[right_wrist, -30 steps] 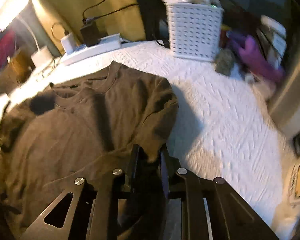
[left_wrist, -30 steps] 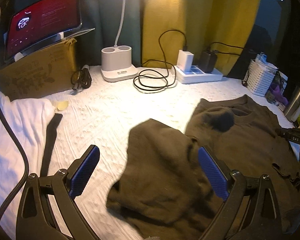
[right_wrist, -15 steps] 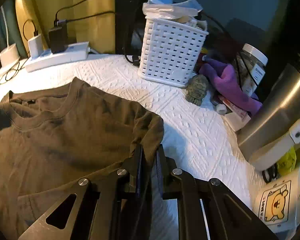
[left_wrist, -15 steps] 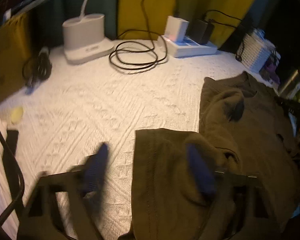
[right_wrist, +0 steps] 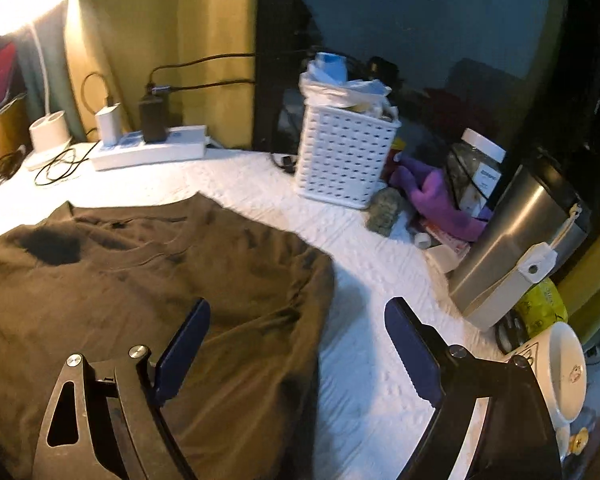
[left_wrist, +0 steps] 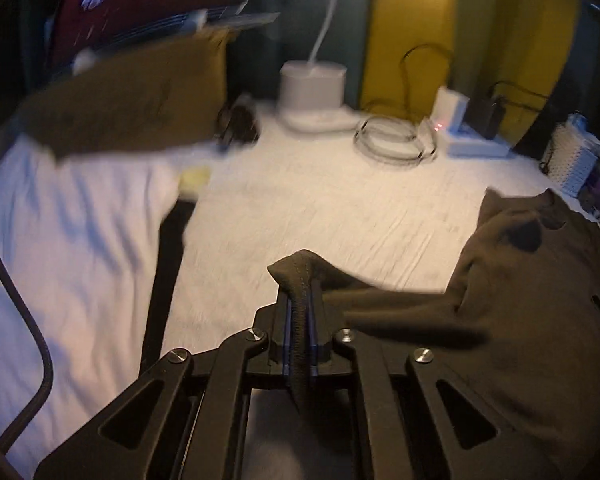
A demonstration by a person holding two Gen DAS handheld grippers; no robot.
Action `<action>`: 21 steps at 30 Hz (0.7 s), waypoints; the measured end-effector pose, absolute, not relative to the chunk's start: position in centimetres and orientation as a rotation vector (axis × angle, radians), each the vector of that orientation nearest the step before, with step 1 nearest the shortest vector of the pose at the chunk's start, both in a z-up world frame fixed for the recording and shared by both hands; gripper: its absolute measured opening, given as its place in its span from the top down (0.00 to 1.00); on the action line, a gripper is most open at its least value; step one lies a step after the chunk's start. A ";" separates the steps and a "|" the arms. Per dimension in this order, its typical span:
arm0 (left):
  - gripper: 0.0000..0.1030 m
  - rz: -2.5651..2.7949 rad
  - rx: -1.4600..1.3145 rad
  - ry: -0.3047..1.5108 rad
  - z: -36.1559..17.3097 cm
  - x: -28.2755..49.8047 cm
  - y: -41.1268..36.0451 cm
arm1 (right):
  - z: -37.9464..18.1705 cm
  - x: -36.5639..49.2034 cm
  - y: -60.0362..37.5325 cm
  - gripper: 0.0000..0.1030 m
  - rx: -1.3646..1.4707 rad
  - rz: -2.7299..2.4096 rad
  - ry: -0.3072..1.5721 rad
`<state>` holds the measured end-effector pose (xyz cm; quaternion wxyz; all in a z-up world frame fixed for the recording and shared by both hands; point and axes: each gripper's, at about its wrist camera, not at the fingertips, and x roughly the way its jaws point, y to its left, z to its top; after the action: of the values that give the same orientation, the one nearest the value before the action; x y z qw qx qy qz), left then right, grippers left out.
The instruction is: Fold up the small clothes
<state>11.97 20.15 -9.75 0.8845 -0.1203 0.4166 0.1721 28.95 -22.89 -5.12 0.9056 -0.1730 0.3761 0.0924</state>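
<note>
A dark olive-brown T-shirt (right_wrist: 148, 264) lies on the white textured cover (right_wrist: 380, 288), collar toward the far side. My left gripper (left_wrist: 300, 312) is shut on a hemmed edge of the shirt (left_wrist: 300, 276), which is pulled out to the left of the shirt's body (left_wrist: 540, 300). My right gripper (right_wrist: 296, 340) is open and empty, its blue pads (right_wrist: 412, 356) on either side of the shirt's right edge, just above it.
A white garment (left_wrist: 80, 240) lies at the left beside a cardboard box (left_wrist: 132, 100). A lamp base (left_wrist: 314, 92), cables and a power strip (right_wrist: 148, 150) line the back. A white basket (right_wrist: 344, 152), steel flask (right_wrist: 520, 248), jar and mug (right_wrist: 564, 372) crowd the right.
My left gripper has shut on the shirt's edge and drawn it leftward. My right gripper has let go of the shirt's right edge and opened wide.
</note>
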 end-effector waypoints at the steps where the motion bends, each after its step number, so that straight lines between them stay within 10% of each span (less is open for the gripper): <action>1: 0.88 0.361 -0.277 0.891 -9.7 11.6 20.7 | -5.3 28.8 -22.8 0.13 -0.357 0.194 0.780; 9: 0.61 0.323 -0.126 0.800 -5.6 13.5 20.5 | -5.7 28.3 -23.2 0.13 -0.333 0.208 0.791; 11: 0.38 0.285 -0.074 0.858 -6.6 15.0 20.3 | -5.6 28.2 -23.5 0.13 -0.323 0.206 0.791; 21: 0.32 0.261 -0.187 0.981 -12.1 13.4 21.1 | -6.3 26.9 -26.5 0.13 -0.281 0.168 0.812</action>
<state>13.36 21.14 -12.06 0.8697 -0.0896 0.4691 0.1246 26.91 -26.45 -6.34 0.9057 -0.1361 0.3931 0.0816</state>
